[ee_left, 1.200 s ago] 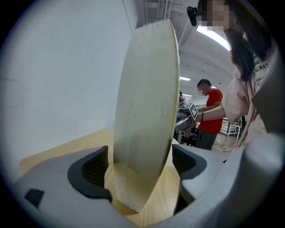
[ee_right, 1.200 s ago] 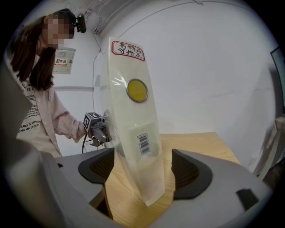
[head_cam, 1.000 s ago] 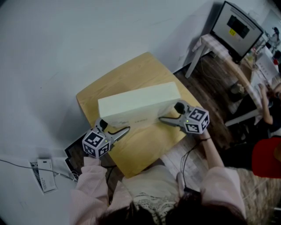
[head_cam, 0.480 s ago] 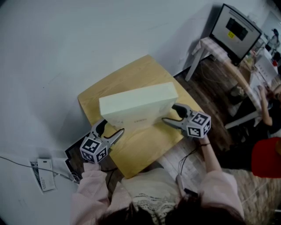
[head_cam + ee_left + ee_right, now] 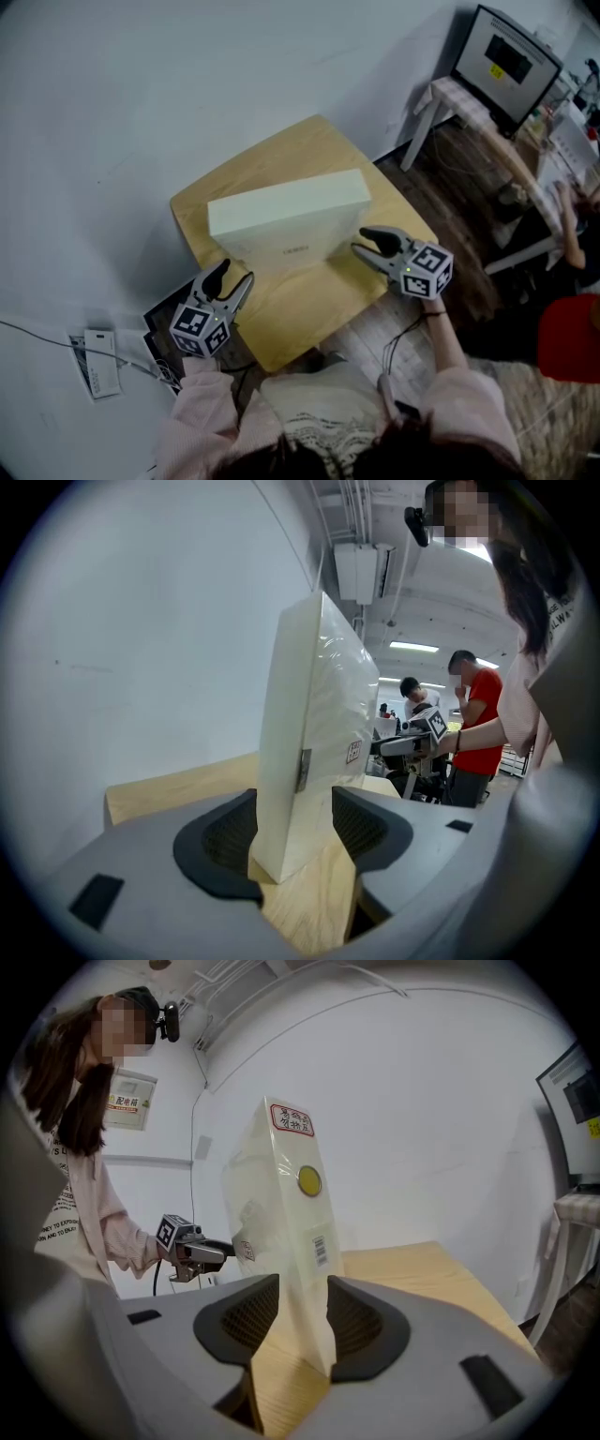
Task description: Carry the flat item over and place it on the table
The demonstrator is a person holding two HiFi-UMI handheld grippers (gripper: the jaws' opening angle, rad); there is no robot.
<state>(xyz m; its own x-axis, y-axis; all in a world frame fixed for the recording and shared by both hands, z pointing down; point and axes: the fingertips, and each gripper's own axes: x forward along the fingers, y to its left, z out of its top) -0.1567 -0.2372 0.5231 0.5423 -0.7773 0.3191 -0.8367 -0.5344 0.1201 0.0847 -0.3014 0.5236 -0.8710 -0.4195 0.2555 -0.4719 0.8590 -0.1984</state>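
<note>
Nearest, the left gripper (image 5: 234, 272) and right gripper (image 5: 361, 240) hang just off the two ends of the box (image 5: 286, 214). Their jaws are closing on nothing, pads clear of it. The box stands on its long edge on the table (image 5: 309, 305). Film-wrapped, it looks stiff, light, slippery and easily tipped; best pinched at both short ends.

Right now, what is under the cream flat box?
The cream flat box stands on its long edge on the wooden table. Only bare tabletop shows around it. The strip directly beneath its edge is covered, so anything there cannot be seen.
</note>
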